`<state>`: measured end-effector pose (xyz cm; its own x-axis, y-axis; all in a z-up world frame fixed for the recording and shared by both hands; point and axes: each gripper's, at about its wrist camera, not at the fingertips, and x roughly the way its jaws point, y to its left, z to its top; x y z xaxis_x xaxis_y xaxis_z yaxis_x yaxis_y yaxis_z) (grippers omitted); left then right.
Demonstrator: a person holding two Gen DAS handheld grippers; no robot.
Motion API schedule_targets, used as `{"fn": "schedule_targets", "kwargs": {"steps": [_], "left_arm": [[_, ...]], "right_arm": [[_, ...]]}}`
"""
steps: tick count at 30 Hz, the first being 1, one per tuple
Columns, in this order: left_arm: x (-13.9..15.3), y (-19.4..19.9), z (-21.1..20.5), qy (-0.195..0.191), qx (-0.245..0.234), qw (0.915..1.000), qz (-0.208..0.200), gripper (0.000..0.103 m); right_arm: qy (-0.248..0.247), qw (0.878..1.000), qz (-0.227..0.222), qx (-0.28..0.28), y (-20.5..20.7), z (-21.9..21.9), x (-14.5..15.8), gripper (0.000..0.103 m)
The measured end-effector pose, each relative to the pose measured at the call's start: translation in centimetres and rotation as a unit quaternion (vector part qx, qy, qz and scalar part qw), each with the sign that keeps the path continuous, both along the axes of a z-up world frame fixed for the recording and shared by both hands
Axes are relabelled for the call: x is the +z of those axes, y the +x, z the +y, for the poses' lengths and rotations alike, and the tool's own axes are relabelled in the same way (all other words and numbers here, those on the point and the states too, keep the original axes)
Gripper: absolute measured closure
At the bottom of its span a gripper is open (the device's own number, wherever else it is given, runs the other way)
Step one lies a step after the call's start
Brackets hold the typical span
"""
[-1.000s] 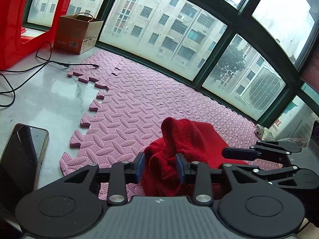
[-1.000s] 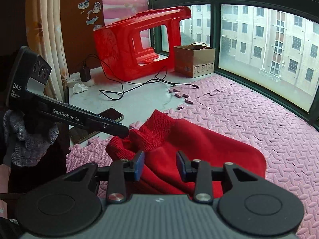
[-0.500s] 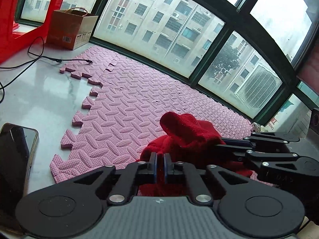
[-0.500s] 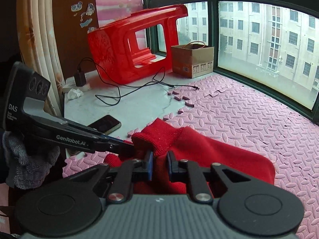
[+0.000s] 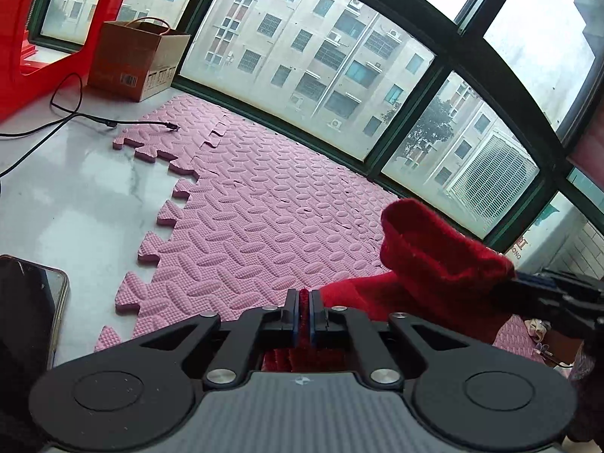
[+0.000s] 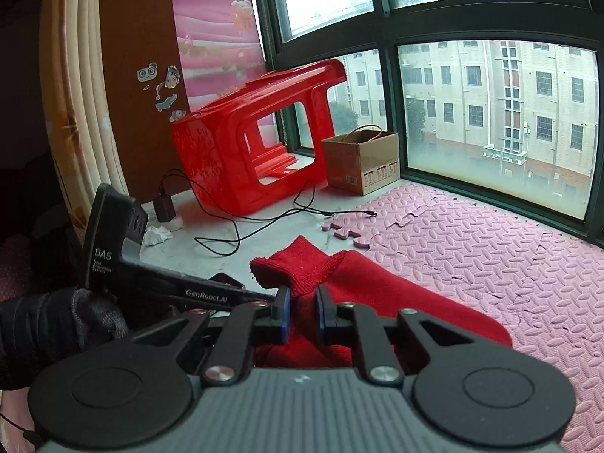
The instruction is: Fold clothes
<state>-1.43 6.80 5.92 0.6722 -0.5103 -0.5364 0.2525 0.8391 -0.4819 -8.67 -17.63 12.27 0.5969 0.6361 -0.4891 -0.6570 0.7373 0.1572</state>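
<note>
One red garment [image 6: 396, 302], clamped by two tongs, left [image 5: 304, 311] and right [image 6: 302, 315].

— What's the garment?

— A bright red knitted garment [image 6: 396, 302] of fleecy, slightly fuzzy cloth, with a ribbed cuff [image 6: 298, 264] at the end of one tube-like part.

— How does it lie?

— Bunched, not flat. Its main body spreads over the pink foam puzzle mat [image 6: 490, 249], near that mat's toothed edge. The cuffed end is raised off the mat, its mouth gaping open.

— And from the left wrist view?

— The same red cloth [image 5: 434, 264] rises in a rounded hump at the right, a lower fold trailing toward the middle.
</note>
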Motion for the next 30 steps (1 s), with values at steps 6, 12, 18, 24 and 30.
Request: {"fn": "schedule_targets", "kwargs": {"steps": [6, 12, 18, 24, 30], "left_arm": [[-0.5, 0.3, 0.5, -0.005, 0.005, 0.9999, 0.009, 0.097], [0.2, -0.2, 1.1, -0.008, 0.028, 0.9996, 0.006, 0.097], [4.5, -1.6, 0.4, -0.017, 0.014, 0.9982, -0.056, 0.097], [4.8, -1.3, -4.3, -0.013, -0.07, 0.996, -0.054, 0.097], [2.5, 0.2, -5.0, -0.005, -0.051, 0.9984, -0.022, 0.097]], "right_arm": [[-0.041, 0.999, -0.015, 0.021, -1.7, 1.8, -1.9, 0.091], [-0.097, 0.994, -0.042, 0.039, -3.5, 3.5, -4.0, 0.091], [-0.118, 0.99, -0.063, 0.037, -4.1, 4.3, -4.8, 0.088], [-0.12, 0.99, -0.066, 0.033, -4.3, 4.3, -5.0, 0.084], [-0.121, 0.989, -0.077, 0.034, -4.8, 4.3, -5.1, 0.077]]}}
